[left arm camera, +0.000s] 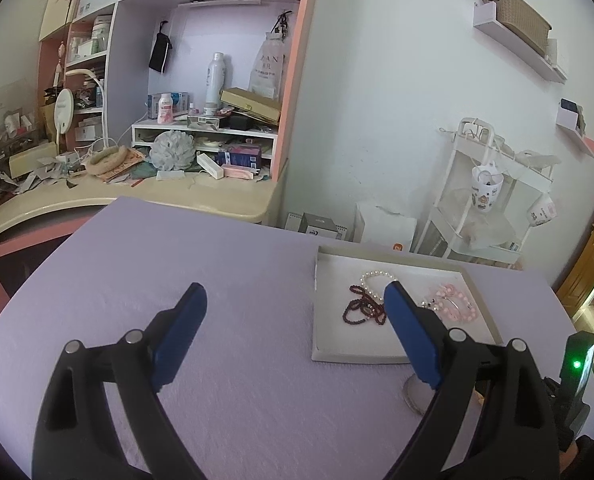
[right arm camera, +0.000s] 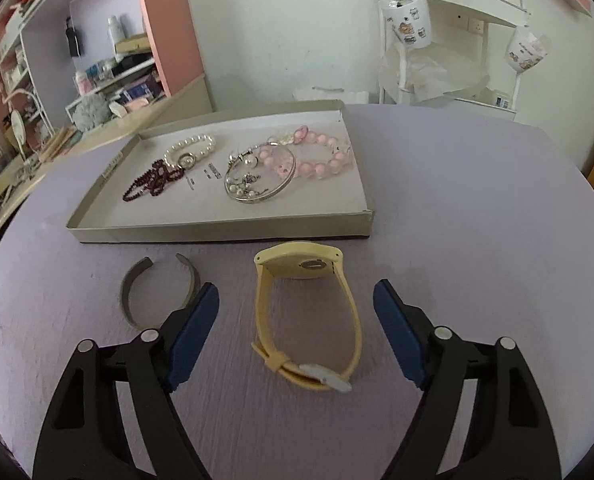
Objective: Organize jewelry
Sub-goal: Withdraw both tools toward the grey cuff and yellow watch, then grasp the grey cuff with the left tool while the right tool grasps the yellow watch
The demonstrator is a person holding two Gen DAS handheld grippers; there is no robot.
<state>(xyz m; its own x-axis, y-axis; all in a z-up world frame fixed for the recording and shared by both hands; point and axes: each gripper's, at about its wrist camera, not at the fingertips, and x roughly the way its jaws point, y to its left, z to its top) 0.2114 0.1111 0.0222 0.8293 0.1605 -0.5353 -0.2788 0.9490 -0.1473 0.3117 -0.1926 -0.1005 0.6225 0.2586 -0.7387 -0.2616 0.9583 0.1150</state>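
Note:
A shallow white tray (right arm camera: 233, 227) on the purple table holds a dark red bead string (right arm camera: 153, 181), a pearl bracelet (right arm camera: 191, 148), a silver bangle (right arm camera: 257, 184) and a pink bead bracelet (right arm camera: 321, 156). A yellow watch (right arm camera: 305, 312) lies on the table in front of the tray, between the fingers of my open right gripper (right arm camera: 295, 300). A grey open cuff (right arm camera: 131, 290) lies to its left. My left gripper (left arm camera: 295, 298) is open and empty, left of the tray (left arm camera: 337, 354); its right finger hides part of the beads (left arm camera: 361, 310).
A cluttered desk and shelves (left arm camera: 193, 128) stand behind the table on the left. A white rack with hanging mugs (left arm camera: 485, 188) stands at the back right. The other gripper's body with a green light (left arm camera: 577, 364) shows at the right edge.

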